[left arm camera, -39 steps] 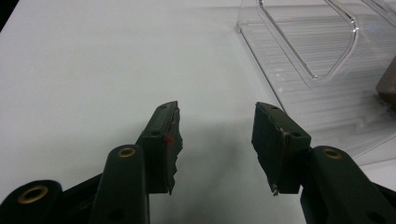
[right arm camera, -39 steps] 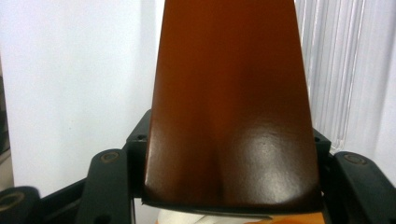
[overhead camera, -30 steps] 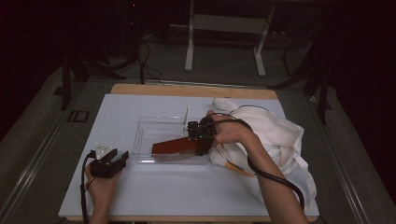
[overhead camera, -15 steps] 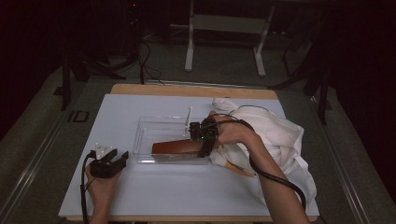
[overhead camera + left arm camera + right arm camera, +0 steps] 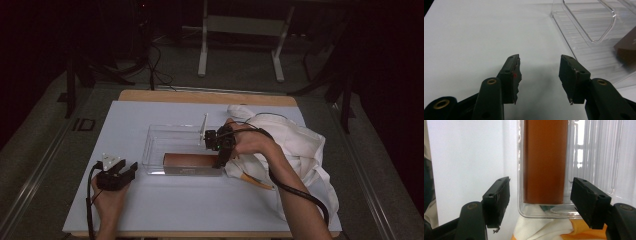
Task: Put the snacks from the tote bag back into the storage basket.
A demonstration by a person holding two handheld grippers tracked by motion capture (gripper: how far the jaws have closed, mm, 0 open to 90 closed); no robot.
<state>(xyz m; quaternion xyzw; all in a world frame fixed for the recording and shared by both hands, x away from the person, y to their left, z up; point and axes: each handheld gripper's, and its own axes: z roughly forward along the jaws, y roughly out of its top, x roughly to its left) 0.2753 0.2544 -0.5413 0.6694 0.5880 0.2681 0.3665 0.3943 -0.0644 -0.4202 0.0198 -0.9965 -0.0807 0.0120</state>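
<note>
A clear plastic tray (image 5: 160,132) sits mid-table. A long brown box (image 5: 192,160) lies flat inside it along the near wall. My right gripper (image 5: 219,159) is at the box's right end, over the tray's right wall. In the right gripper view this gripper (image 5: 540,195) is open, its jaws wide apart on either side of the near end of the box (image 5: 545,160), not touching it. My left gripper (image 5: 119,174) rests on the table to the left of the tray. It (image 5: 540,72) is open and holds nothing, with the tray (image 5: 586,30) ahead on its right.
A crumpled white cloth (image 5: 300,145) with an orange part (image 5: 252,181) lies right of the tray, under the right hand. A white sheet (image 5: 200,205) covers the tabletop. A metal stand (image 5: 240,30) is on the floor beyond the table's far edge.
The brown box has settled lower and flat in the tray. The right gripper has shifted slightly to the right, towards the box's end. The left gripper has stayed put.
</note>
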